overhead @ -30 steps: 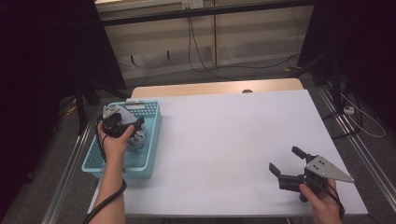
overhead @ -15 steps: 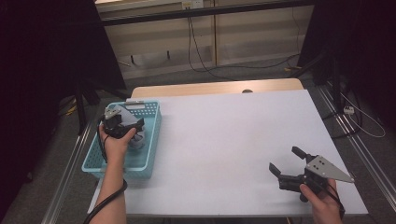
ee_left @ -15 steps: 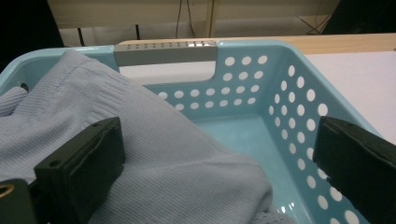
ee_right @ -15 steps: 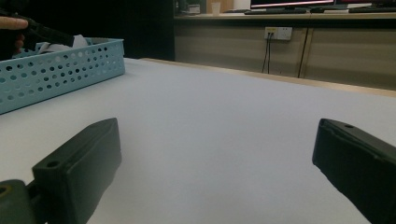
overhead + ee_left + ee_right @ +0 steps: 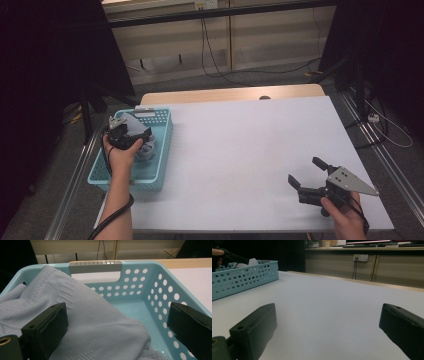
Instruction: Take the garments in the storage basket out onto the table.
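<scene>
Pale-blue knit garment [image 5: 82,322] lies bunched in the teal basket [image 5: 160,292], right under and between my left gripper's [image 5: 131,136] wide-open, empty jaws, its bulk toward the left one. My right gripper [image 5: 306,176], open and empty, hovers well apart over the table [image 5: 240,150].

Even, soft overhead light on the white surface [image 5: 240,150]; surroundings fall dark. Shadows faint. Gripper views: near jaws slightly blurred, background perhaps soft. No glare.
</scene>
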{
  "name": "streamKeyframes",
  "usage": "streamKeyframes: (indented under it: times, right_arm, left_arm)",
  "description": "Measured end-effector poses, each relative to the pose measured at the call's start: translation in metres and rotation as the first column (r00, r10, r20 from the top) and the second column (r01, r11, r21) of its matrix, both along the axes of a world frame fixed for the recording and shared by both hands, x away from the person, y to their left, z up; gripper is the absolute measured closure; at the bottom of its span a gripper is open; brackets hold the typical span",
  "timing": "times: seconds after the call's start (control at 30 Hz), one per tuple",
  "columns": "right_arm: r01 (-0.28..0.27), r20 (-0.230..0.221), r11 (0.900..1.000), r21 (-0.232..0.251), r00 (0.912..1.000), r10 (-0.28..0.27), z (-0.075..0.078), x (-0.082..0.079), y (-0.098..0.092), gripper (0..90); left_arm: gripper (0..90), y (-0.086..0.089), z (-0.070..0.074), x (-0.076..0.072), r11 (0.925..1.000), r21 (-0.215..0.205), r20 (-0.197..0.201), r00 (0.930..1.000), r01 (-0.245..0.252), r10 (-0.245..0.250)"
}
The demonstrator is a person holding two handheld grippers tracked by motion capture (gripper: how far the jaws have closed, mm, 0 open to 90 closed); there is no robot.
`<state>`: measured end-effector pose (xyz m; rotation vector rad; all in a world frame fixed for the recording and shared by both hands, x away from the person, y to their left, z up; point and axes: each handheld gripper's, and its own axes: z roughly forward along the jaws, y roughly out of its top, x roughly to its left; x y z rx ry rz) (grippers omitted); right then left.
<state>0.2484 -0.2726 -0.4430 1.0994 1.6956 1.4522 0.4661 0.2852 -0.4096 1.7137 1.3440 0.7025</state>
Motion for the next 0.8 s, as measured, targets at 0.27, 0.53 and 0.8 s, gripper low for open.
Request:
streamKeyframes:
  times: [0.27,0.53,0.8]
  right_arm:
    - [0.003,-0.002,1.000,-0.001,1.0000,-0.003,-0.0002,-0.0002,0.0001,0.9]
    - [0.005,-0.002,1.000,-0.001,1.0000,-0.005,-0.0001,-0.0004,0.0009,0.9]
    - [0.005,-0.001,1.000,0.001,1.0000,-0.005,-0.0001,-0.0001,0.0009,0.9]
  left_arm:
    - [3.4,0.0021,-0.0002,-0.0015,0.9998,-0.013,-0.013,0.9998,-0.013,0.013]
    - [3.5,0.0040,0.0007,-0.0006,0.9998,-0.014,-0.016,0.9997,-0.016,0.016]
    - [3.5,0.0069,0.0036,-0.0069,0.9988,0.003,-0.017,0.9987,-0.048,0.048]
